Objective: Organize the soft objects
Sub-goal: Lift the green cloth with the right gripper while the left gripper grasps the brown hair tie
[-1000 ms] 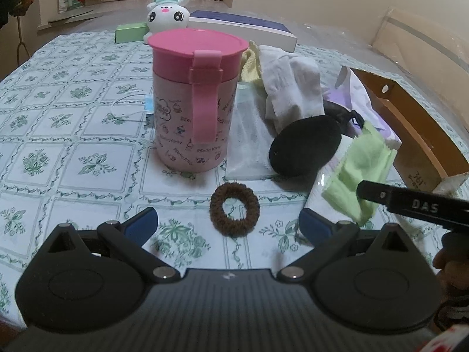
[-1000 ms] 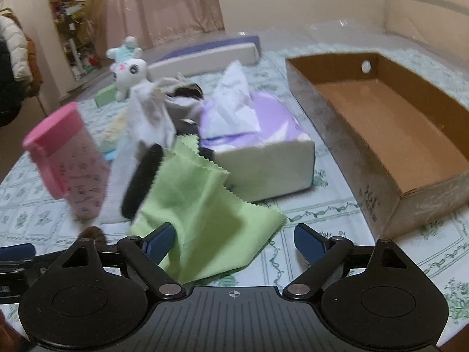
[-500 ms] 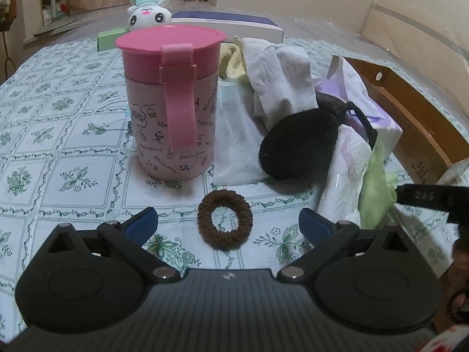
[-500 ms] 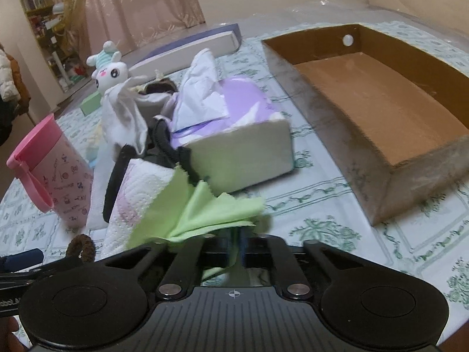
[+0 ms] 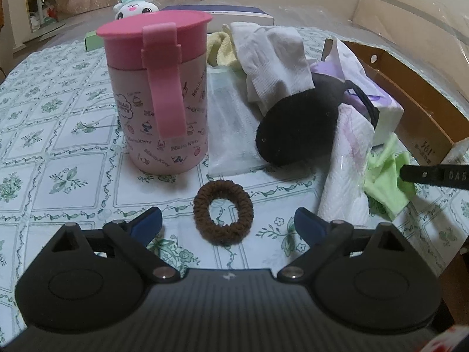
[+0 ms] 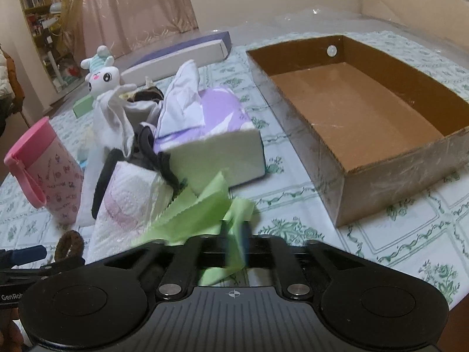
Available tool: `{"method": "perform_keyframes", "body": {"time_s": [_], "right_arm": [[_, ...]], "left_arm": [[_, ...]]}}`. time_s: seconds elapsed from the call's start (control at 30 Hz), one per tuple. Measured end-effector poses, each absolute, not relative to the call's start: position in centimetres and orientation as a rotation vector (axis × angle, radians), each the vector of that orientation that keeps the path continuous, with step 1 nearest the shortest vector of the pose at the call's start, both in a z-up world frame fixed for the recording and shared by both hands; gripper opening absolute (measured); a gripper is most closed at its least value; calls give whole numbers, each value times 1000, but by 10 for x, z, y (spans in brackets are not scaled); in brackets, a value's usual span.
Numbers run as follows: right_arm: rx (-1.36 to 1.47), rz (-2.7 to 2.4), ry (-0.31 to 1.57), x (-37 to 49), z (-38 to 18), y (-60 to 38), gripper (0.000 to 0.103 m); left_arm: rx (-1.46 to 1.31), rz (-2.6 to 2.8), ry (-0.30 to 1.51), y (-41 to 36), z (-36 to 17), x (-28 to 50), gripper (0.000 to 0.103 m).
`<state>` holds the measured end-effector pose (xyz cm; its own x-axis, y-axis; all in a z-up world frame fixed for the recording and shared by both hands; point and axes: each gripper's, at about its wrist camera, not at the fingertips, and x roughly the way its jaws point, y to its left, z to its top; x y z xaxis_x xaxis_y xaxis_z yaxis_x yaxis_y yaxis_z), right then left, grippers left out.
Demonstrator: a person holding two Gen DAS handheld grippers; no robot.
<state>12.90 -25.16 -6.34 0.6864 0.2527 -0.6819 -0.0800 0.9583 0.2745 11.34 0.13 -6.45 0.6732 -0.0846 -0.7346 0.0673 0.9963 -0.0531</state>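
A brown hair tie (image 5: 222, 211) lies flat on the patterned tablecloth, just ahead of and between the blue pads of my left gripper (image 5: 227, 222), which is open and not touching it. My right gripper (image 6: 236, 234) has its jaws close together on a bunched green cloth (image 6: 199, 214); the jaws are opening and the cloth is still between them. That cloth (image 5: 387, 187) also shows at the right of the left wrist view. A white sock (image 5: 275, 58), a black eye mask (image 5: 293, 129) and a plush toy (image 6: 102, 73) lie behind.
A pink lidded cup (image 5: 164, 117) stands just behind the hair tie. A purple tissue box (image 6: 217, 158) and a wrapped paper towel pack (image 5: 346, 182) sit in the pile. An open cardboard box (image 6: 381, 193) stands to the right.
My right gripper went from open to closed on the green cloth and gathered it up into a bunch. The left gripper came lower and nearer the hair tie.
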Motion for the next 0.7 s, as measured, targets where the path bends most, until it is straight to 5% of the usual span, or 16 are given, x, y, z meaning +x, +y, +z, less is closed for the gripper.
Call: {"method": "perform_keyframes", "body": {"time_s": [0.07, 0.37, 0.53, 0.63, 0.7], "right_arm": [[245, 188, 784, 127, -65, -250, 76], [40, 232, 800, 133, -77, -217, 74], [-64, 260, 778, 129, -79, -207, 48], [-60, 263, 779, 129, -78, -206, 16], [-45, 259, 785, 130, -76, -208, 7]], "left_arm": [[-23, -89, 830, 1, -66, 114, 96], [-29, -107, 839, 1, -73, 116, 96], [-14, -122, 830, -2, -75, 117, 96], [3, -126, 822, -4, -76, 119, 93], [15, -127, 822, -6, -76, 121, 89]]}}
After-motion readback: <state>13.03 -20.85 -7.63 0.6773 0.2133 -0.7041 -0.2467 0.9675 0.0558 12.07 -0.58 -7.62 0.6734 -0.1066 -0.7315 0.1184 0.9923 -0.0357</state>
